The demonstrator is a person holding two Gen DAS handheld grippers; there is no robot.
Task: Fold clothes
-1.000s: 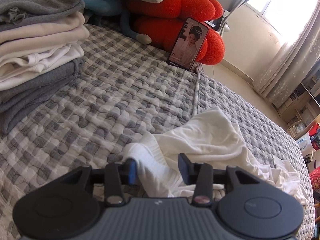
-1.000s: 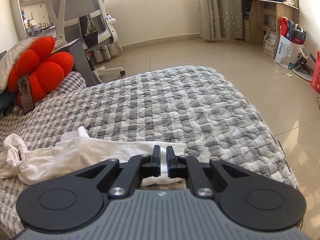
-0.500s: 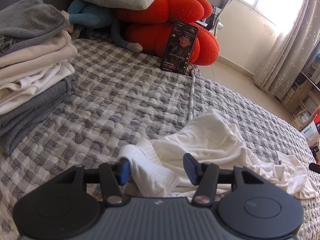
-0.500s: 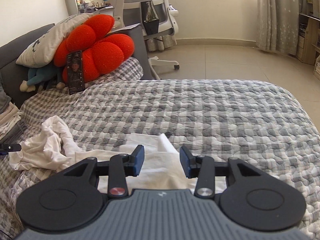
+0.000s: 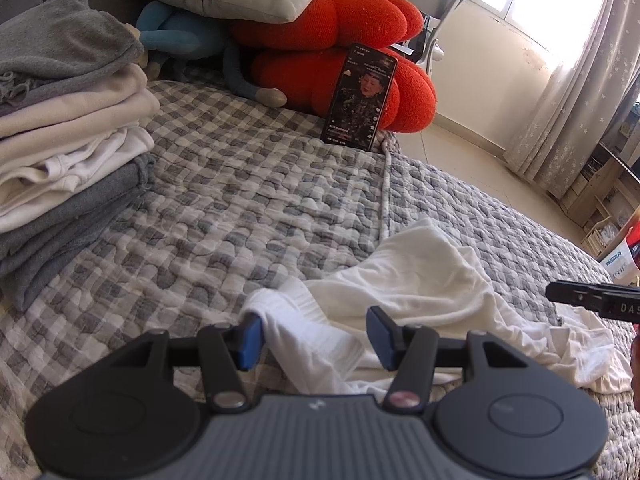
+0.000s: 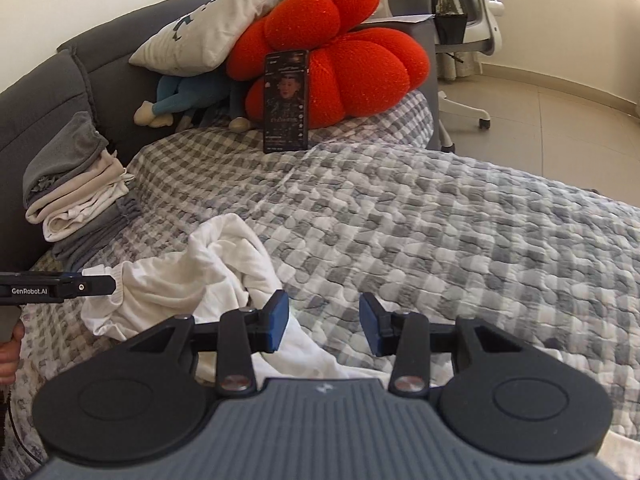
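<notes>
Folding only partly done, by the look of it. Big grey-and-white checked quilt [image 5: 248, 200] filling most of both views, bumpy and soft. Tall stack of folded grey, cream and white clothes [image 5: 60, 128] piled neatly at the left edge of the left view, so a good few pieces look finished. One crumpled white cotton top [image 5: 420, 280] not folded yet, lying in a messy heap low in the middle of the left view and low on the left in the right view. Soft, thin and full of wrinkles, with a thick ribbed edge rolled up at the near end. Needs spreading flat first, probably.

Black left gripper with blue pads [image 5: 314, 332] at the bottom of its view, jaws apart, with the ribbed edge lying between them but not squeezed. Black right gripper with blue pads [image 6: 323, 322] low in its view, jaws apart too, over quilt and a flat bit of white cloth, gripping nothing.
</notes>
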